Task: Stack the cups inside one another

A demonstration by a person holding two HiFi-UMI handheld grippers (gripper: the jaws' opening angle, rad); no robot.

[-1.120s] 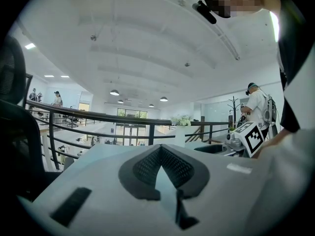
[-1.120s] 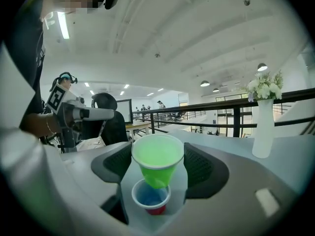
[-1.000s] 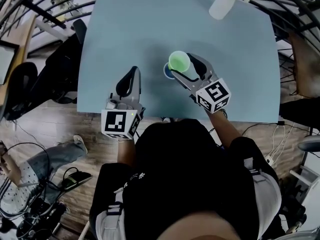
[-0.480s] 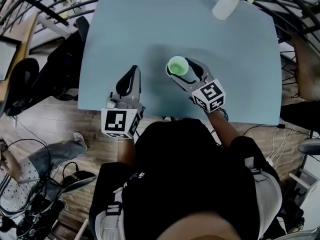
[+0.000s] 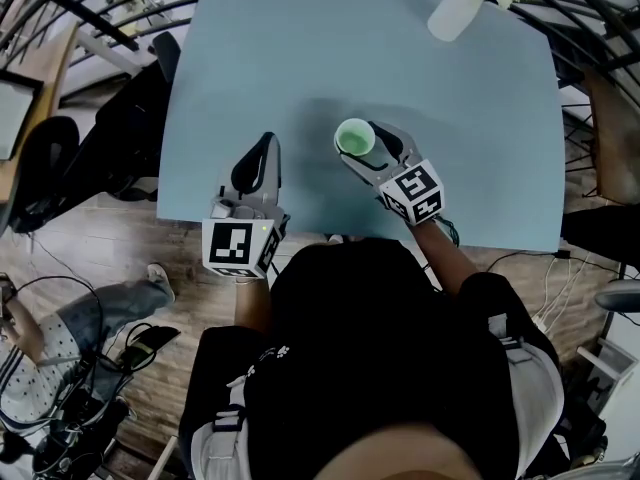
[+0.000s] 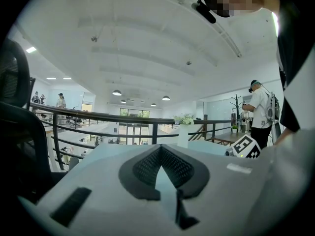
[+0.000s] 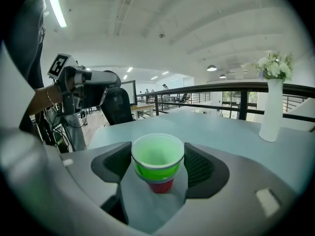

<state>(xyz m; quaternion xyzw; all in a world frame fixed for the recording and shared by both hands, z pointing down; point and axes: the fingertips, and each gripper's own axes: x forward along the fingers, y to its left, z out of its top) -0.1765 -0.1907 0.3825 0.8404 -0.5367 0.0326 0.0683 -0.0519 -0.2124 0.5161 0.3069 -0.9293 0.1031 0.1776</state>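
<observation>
clamping the green cup (image 7: 156, 154), right gripper (image 7: 158, 168) holds it in red cup (image 7: 160, 185).

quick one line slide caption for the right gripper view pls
Right claw holding a green cup nested over a red cup on the table, flower vase behind.

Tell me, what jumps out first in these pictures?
A bright green cup tops a small stack with a red cup lowest, held between the right gripper's pads mid-table. A white vase of flowers stands at the pale blue table's far edge; the left gripper sits shut, empty.
</observation>
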